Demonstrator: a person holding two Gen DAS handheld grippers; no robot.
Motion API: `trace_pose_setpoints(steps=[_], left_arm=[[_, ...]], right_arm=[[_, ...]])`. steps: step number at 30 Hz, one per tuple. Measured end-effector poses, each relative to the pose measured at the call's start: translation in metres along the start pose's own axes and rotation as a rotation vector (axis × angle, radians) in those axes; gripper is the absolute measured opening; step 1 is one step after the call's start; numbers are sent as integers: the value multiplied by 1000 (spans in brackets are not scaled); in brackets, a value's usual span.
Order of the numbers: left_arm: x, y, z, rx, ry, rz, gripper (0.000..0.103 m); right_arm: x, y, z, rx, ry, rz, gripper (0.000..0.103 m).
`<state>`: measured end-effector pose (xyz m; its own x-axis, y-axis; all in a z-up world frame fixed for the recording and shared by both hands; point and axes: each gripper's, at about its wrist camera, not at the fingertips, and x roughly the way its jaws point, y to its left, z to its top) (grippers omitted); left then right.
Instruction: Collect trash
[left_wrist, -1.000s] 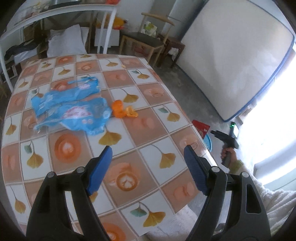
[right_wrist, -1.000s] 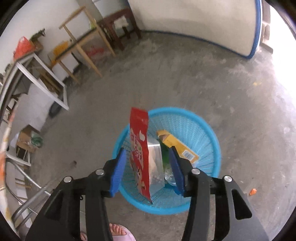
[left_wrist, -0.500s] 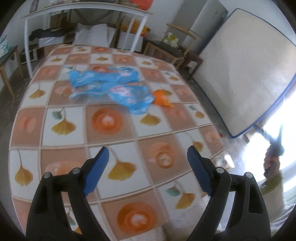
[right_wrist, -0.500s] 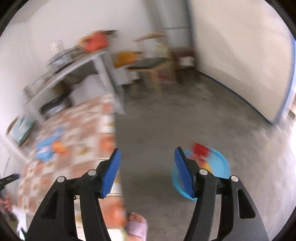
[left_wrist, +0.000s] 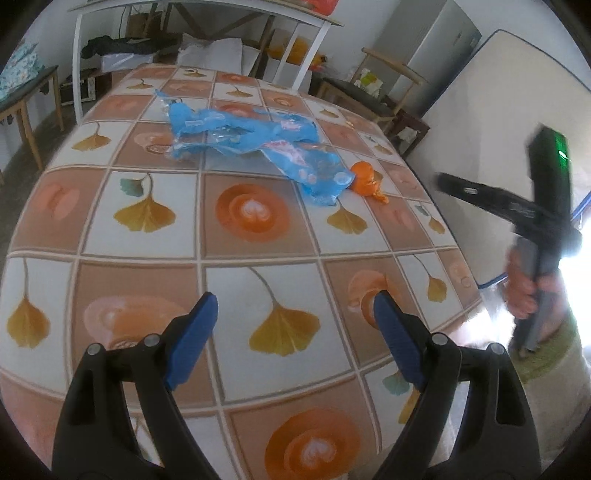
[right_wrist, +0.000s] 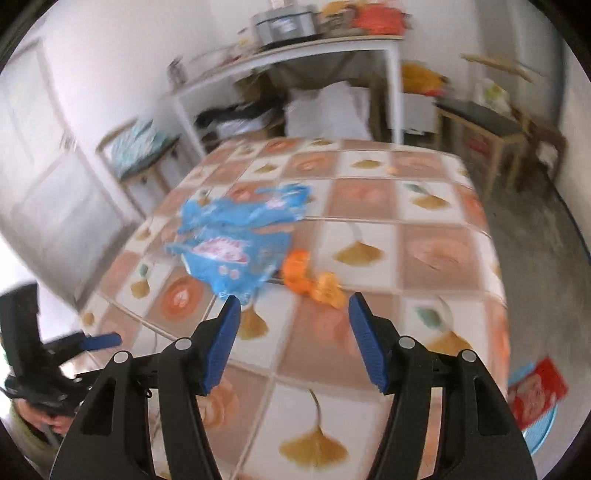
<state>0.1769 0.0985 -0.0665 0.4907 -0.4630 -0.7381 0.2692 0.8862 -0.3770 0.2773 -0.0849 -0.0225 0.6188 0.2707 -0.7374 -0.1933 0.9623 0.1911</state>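
blue crinkled plastic, two wrappers (left_wrist: 255, 144) overlapping near the middle of my tiled tablecloth (left_wrist: 255, 277), is the biggest trash left. they look light, soft and slippery, so i judge a pinch on a bunched fold is best. just beside their near tip lies one small orange peel cluster (right_wrist: 314, 278), limp and easy to tear. my left gripper (left_wrist: 291, 332) gapes wide and empty; my right gripper (right_wrist: 293, 338) has just opened, nothing between its pads.

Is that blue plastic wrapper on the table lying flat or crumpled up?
Crumpled. The blue plastic wrapper lies twisted and wrinkled across the tablecloth, its folds and raised edges showing in both views, beside a small orange scrap.
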Motion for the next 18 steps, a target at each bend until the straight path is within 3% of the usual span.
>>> trace_pose_setpoints(steps=[7,9,12,14,18], left_arm=[[17,1,4,33,-8,-18,82],[20,5,4,25,-7,-33,77],[22,9,4,17,-14,-56,72],[23,10,4,22,-18,-60,69],[22,13,4,22,-25,-78,63]], right_arm=[[69,13,27,-68,95,-9,46],[84,9,33,-52,122,-3,44],[99,0,38,-11,176,32,32],[105,-1,36,6,192,50,15],[96,8,28,-24,170,46,8]])
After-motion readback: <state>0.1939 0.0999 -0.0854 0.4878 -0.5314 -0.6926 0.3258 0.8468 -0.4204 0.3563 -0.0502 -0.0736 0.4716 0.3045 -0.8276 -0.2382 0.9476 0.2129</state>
